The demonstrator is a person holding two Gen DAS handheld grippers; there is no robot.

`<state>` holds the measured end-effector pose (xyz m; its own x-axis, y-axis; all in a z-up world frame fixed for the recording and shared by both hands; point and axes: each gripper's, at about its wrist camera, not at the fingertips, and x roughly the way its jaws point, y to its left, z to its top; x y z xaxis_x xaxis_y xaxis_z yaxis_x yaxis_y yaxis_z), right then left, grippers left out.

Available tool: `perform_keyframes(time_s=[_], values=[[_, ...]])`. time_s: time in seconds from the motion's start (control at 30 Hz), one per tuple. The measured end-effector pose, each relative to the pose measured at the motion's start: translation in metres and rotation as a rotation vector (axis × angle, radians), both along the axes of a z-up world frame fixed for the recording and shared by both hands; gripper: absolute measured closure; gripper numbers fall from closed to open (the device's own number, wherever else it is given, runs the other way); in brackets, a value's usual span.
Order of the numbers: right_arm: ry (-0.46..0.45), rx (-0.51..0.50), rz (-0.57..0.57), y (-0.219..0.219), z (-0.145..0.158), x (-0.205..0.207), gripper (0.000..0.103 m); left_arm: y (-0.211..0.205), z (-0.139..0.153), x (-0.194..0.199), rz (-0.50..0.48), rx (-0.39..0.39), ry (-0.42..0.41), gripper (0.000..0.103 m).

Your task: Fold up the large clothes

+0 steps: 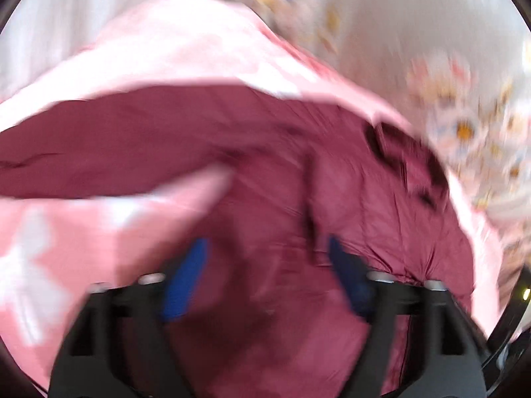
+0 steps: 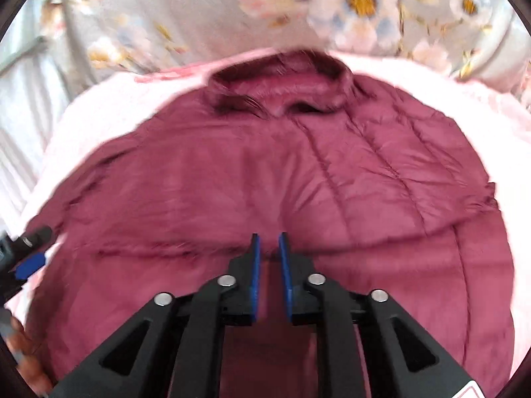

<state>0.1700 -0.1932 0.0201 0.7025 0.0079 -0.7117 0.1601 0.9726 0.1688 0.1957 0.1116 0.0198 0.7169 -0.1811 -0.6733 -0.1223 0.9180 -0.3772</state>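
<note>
A maroon quilted jacket [image 2: 298, 179] lies spread on a pink blanket [image 2: 99, 112], collar [image 2: 282, 79] at the far end. My right gripper [image 2: 268, 242] hovers over the jacket's lower middle, its blue-padded jaws nearly together with a narrow gap and nothing clearly between them. My left gripper [image 1: 265, 248] is open wide above the jacket [image 1: 332, 199], with one long sleeve [image 1: 116, 146] stretching off to the left. The left wrist view is blurred by motion. The left gripper also shows at the left edge of the right wrist view [image 2: 30, 255].
The pink blanket [image 1: 83, 248] lies on a bed with a pale floral cover [image 2: 365, 3]. White sheeting [image 2: 23, 106] shows at the left. The floral cover also shows at the right of the left wrist view [image 1: 464, 126].
</note>
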Motion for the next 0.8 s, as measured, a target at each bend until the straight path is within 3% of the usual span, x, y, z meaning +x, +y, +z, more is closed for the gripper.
perform_keyframes(time_s=[0.07,0.13,0.33,0.43,0.57,0.67,0.73,0.8], values=[[-0.037,0.013,0.036,0.018,0.009,-0.024,0.076,0.052,0.005,-0.018,0.095,-0.015,-0.008,0.013],[-0.062,0.008,0.074,0.038,0.012,-0.047,0.066,0.106,-0.001,-0.024,0.175,-0.05,0.042,0.013],[-0.027,0.01,0.095,0.063,-0.011,-0.069,0.056,0.235,-0.029,-0.05,0.451,-0.118,0.107,0.014],[-0.003,0.041,0.059,0.056,-0.017,-0.068,0.055,0.264,-0.04,-0.053,0.49,-0.188,0.103,0.016],[0.002,0.077,0.024,0.047,-0.02,-0.071,0.054,0.265,-0.038,-0.042,0.491,-0.156,0.095,0.019],[0.004,0.063,0.009,0.048,-0.02,-0.073,0.049,0.257,-0.039,-0.024,0.458,-0.108,0.11,0.049],[0.007,0.055,0.006,0.049,-0.02,-0.072,0.047,0.255,-0.038,-0.015,0.414,-0.117,0.114,0.088],[0.01,0.048,0.005,0.05,-0.02,-0.073,0.046,0.25,-0.034,-0.011,0.39,-0.113,0.104,0.099]])
